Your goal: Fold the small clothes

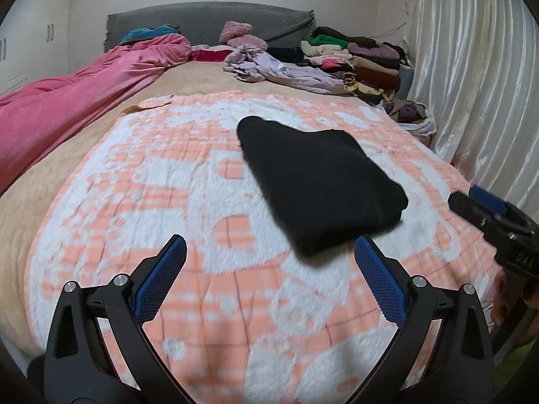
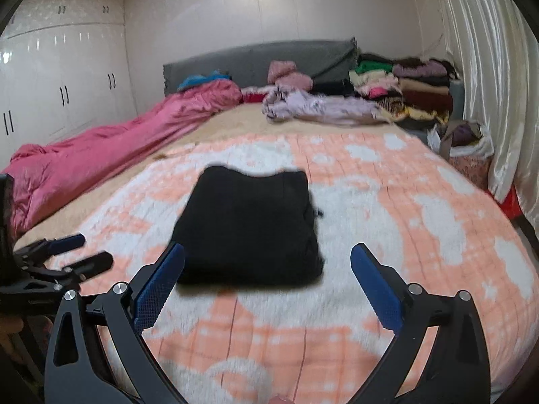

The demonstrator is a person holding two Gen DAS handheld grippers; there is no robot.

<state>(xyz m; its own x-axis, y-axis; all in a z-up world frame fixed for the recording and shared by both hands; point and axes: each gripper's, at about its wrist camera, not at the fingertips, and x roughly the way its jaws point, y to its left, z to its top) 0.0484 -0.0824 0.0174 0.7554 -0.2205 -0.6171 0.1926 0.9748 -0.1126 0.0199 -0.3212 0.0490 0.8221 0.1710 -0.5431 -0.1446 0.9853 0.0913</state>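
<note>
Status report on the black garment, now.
Left tool and right tool open, empty. Black garment folded, flat on the orange-and-white blanket, clear of both tools. Nothing in the way.

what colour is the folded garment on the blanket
Black. The folded garment shows best in the right wrist view, lying on the peach and white blanket.

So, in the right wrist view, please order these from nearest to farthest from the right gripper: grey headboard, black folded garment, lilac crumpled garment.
1. Black folded garment, just ahead of the right gripper.
2. Lilac crumpled garment, farther up the bed.
3. Grey headboard, at the wall.
</note>
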